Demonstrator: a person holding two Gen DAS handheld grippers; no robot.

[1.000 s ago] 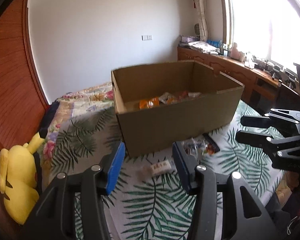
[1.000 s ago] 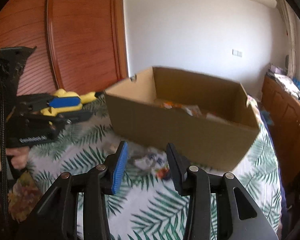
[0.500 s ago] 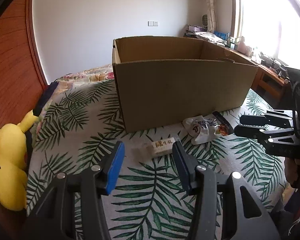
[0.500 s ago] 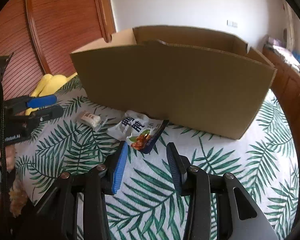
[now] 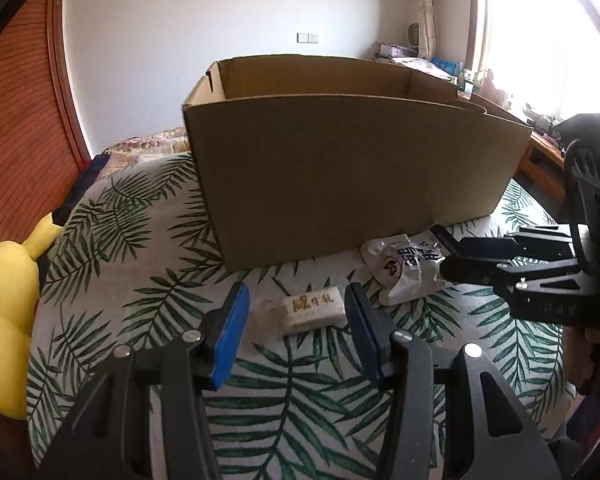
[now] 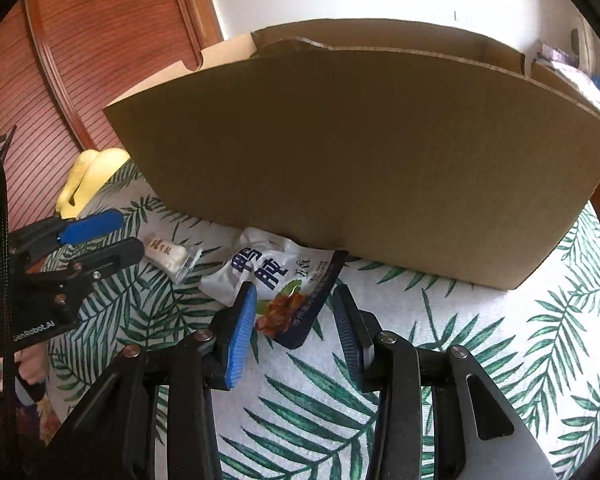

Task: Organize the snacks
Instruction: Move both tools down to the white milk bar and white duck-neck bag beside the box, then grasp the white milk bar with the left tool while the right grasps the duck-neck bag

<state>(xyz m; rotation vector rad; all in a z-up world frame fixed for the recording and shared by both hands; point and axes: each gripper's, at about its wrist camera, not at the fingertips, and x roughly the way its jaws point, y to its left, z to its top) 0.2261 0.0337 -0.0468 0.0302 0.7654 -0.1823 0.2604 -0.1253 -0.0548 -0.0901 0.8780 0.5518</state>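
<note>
A small white candy packet [image 5: 309,309] with brown lettering lies on the leaf-print cloth, between the open jaws of my left gripper [image 5: 296,300]. A white and dark blue snack pouch [image 6: 281,284] lies just in front of the big open cardboard box [image 6: 364,152]; my right gripper [image 6: 294,300] is open with its jaws around the pouch's near end. The candy packet also shows in the right wrist view [image 6: 165,253], and the pouch in the left wrist view [image 5: 404,264]. The box's inside is hidden from both views.
A yellow plush toy [image 5: 8,304] lies at the left edge of the table. A wooden wardrobe [image 6: 80,60] stands behind on the left. A wooden sideboard with clutter [image 5: 540,128] runs under the bright window at the right.
Both grippers have dropped from above the box down to the cloth and moved in on the two packets. The box's contents have gone out of sight.
</note>
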